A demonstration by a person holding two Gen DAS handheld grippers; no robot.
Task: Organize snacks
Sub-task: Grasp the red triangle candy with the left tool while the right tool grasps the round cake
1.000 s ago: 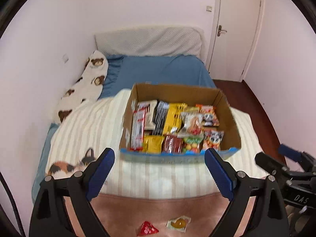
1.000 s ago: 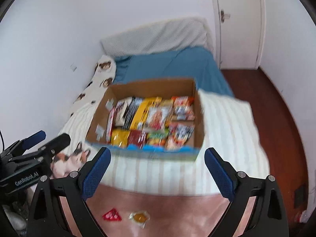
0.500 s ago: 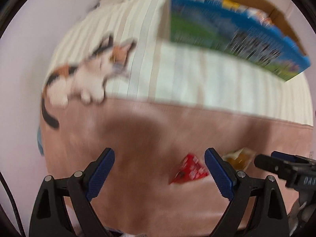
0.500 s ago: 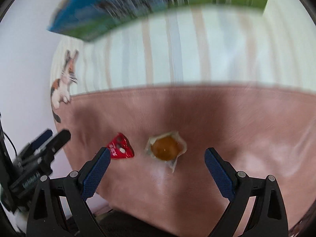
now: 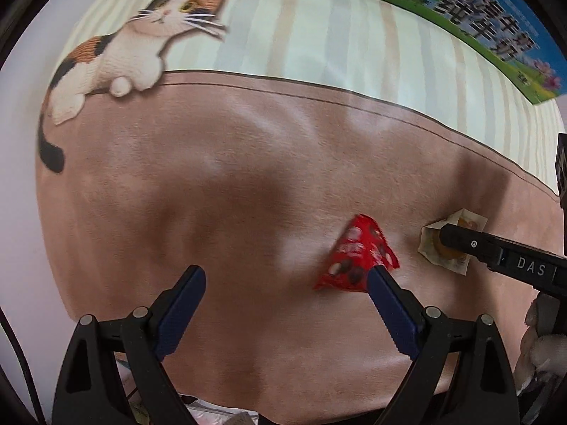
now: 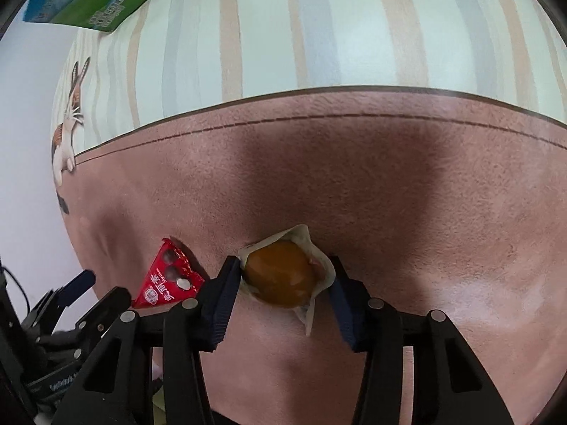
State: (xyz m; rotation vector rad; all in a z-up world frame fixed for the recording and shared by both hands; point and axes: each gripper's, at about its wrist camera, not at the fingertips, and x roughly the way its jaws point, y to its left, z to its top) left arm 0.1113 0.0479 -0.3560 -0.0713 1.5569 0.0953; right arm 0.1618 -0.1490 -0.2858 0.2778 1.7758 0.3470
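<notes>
A clear packet with a round orange snack (image 6: 280, 276) lies on the pink-brown blanket (image 6: 425, 212). My right gripper (image 6: 283, 276) points down at it, its jaws closing, and both blue pads touch the wrapper's sides. A red triangular snack packet (image 5: 358, 258) lies just left of the orange one. My left gripper (image 5: 283, 272) hangs open over the blanket, and its right fingertip (image 5: 375, 276) covers the red packet's lower corner. From the left wrist view, a black finger (image 5: 460, 242) of the right gripper lies across the orange snack (image 5: 460, 219).
The blue and green printed side of the snack box (image 5: 478, 3) stands on the striped part of the blanket (image 5: 319, 35) beyond the packets. A cat picture (image 5: 124, 46) is at the far left. A hand (image 5: 542, 336) shows at the right edge.
Both grippers have dropped from above the box down to the blanket. The right jaws have closed in on the orange snack. The left jaws stay wide.
</notes>
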